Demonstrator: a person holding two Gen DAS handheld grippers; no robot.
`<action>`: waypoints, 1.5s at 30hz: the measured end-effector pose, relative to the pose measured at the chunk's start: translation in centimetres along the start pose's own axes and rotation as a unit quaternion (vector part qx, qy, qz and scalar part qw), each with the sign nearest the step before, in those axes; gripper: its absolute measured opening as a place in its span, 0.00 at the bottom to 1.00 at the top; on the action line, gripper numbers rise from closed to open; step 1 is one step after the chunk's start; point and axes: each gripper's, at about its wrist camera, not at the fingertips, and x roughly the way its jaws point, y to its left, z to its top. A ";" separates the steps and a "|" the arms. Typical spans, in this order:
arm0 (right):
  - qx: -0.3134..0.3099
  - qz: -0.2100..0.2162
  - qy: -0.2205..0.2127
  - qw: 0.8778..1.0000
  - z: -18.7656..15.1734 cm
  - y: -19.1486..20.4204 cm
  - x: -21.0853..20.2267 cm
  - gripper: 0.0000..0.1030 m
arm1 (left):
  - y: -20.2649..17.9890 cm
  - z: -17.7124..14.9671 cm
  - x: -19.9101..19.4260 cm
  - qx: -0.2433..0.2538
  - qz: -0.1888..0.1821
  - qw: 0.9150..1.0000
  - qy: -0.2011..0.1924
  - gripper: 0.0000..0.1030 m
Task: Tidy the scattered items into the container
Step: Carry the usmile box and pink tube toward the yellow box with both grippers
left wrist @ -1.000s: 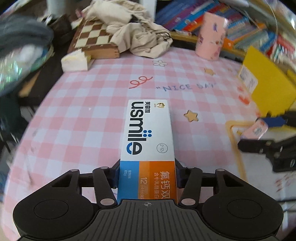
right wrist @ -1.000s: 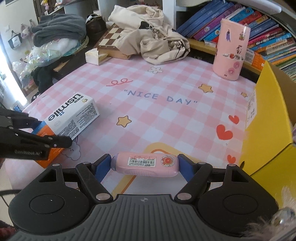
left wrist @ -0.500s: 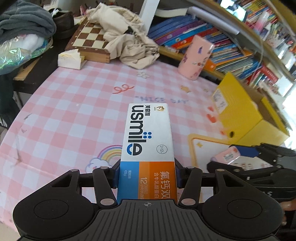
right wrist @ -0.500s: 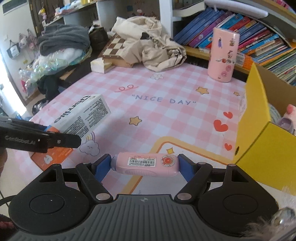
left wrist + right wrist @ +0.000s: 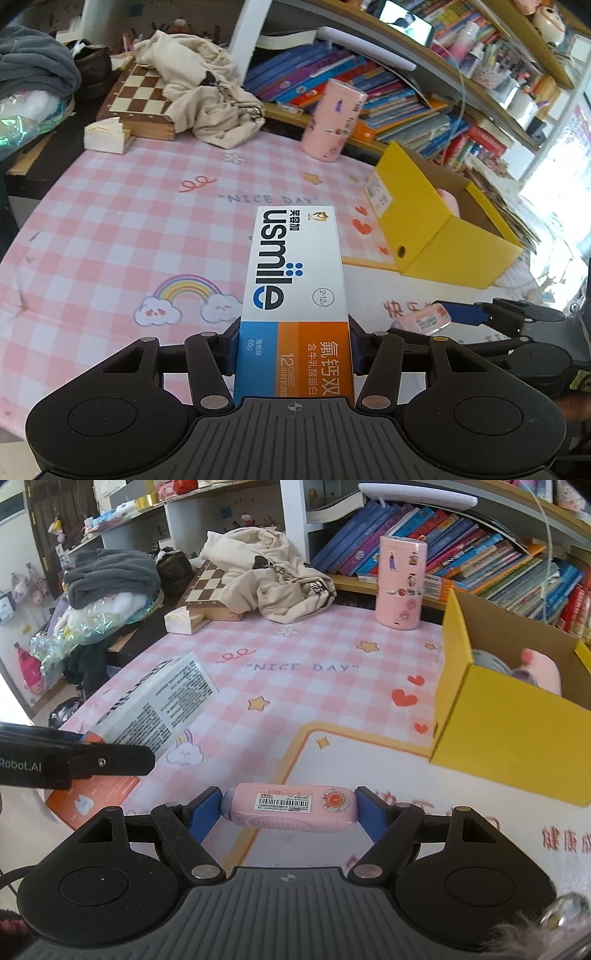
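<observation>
Left gripper (image 5: 293, 354) clamped on the toothpaste box (image 5: 295, 295), long side pointing far. Right gripper (image 5: 290, 806) clamped on the pink tube (image 5: 290, 806), lying sideways. Yellow box (image 5: 509, 734) far and right, nearer the right gripper; maybe soft toys inside.

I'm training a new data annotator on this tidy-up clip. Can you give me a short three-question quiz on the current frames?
1. True or false: the left gripper is clamped on a usmile toothpaste box.
2. Multiple choice: the right gripper holds A) a chessboard, B) a pink tube with a barcode label, C) nothing.
3. Fill in: the open yellow box already holds something ____ in colour.

Key: 1 true. 2 B. 3 pink; a soft pink item shows inside, and exactly what it is cannot be told.
</observation>
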 end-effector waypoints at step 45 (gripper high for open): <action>0.059 -0.076 -0.052 0.994 -3.8 -19.9 -9.8 0.74 | -22.1 2.4 7.2 0.136 -0.079 0.988 -0.004 0.50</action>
